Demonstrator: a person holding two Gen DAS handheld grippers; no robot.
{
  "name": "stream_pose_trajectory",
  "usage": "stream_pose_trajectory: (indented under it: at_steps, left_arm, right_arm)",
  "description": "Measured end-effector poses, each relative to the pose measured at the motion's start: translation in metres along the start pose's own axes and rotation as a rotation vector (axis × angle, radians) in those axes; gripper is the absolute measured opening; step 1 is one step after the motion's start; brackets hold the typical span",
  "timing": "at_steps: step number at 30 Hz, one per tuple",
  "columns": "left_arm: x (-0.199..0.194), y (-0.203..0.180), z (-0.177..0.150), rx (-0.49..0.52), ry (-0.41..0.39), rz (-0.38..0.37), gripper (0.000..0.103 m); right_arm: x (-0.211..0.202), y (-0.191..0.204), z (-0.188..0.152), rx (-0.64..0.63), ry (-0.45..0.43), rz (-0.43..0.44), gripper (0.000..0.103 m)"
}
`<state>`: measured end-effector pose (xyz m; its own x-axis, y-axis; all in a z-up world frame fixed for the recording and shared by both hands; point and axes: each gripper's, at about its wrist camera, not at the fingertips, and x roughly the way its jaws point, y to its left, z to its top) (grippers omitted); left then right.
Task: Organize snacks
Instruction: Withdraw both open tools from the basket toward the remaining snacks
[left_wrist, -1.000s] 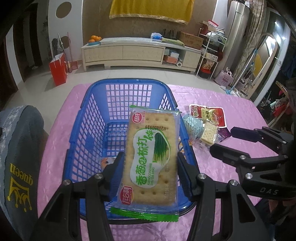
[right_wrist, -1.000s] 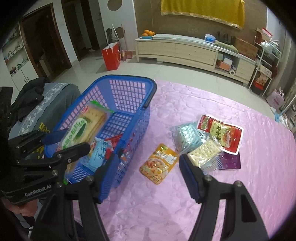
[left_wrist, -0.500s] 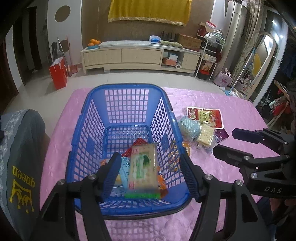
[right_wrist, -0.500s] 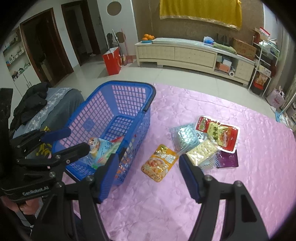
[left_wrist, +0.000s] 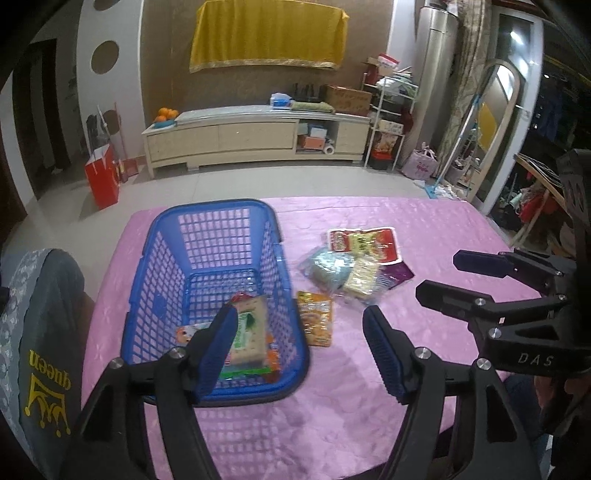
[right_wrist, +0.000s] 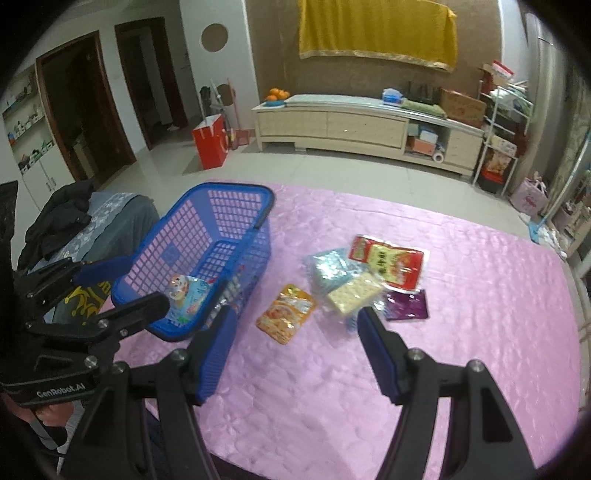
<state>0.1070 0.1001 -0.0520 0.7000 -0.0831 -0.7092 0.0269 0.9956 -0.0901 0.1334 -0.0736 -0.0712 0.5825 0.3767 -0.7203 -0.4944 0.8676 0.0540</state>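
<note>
A blue plastic basket (left_wrist: 162, 251) stands on the pink tablecloth; it also shows in the right wrist view (right_wrist: 221, 192). Inside lie a green-and-white cracker pack (left_wrist: 249, 334) and a light-blue packet (right_wrist: 188, 299). My left gripper (left_wrist: 299, 334) is open and empty, raised above the basket's near right corner. An orange snack packet (left_wrist: 316, 321) lies just right of the basket, also in the right wrist view (right_wrist: 286, 317). Beyond it lie a red packet (right_wrist: 388, 260), a cracker pack (right_wrist: 354, 295), a pale blue packet (right_wrist: 328, 267) and a purple packet (right_wrist: 408, 306). My right gripper (right_wrist: 295, 330) is open and empty above the cloth.
A grey cushion with "queen" printed on it (left_wrist: 40, 350) sits at the table's left edge. The pink table (right_wrist: 480, 295) extends to the right. Behind are a tiled floor, a low cabinet (left_wrist: 255, 136) and a red bag (left_wrist: 103, 181).
My left gripper opened and dropped the green cracker pack into the basket, then lifted back and shifted right. The right gripper drew back slightly.
</note>
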Motion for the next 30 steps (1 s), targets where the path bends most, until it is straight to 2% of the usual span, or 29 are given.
stream_pose_trajectory:
  at_steps: [8,13,21,30]
  left_arm:
    - [0.001,-0.048,-0.005,0.091,-0.003,-0.016,0.075]
    - [0.011,-0.074,-0.009,0.123,0.008,-0.040,0.075]
    - [0.033,-0.093,-0.013,0.112,0.039,-0.051,0.075]
    - [0.066,-0.103,-0.009,0.097,0.075,-0.053,0.075]
  right_arm:
    - [-0.017,-0.030,-0.016,0.037,-0.018,-0.039,0.072]
    - [-0.019,-0.050,-0.026,0.056,-0.012,-0.059,0.072]
    - [-0.015,-0.075,-0.037,0.052,-0.033,-0.086,0.072]
    - [0.013,-0.103,-0.039,0.084,0.035,-0.071,0.072]
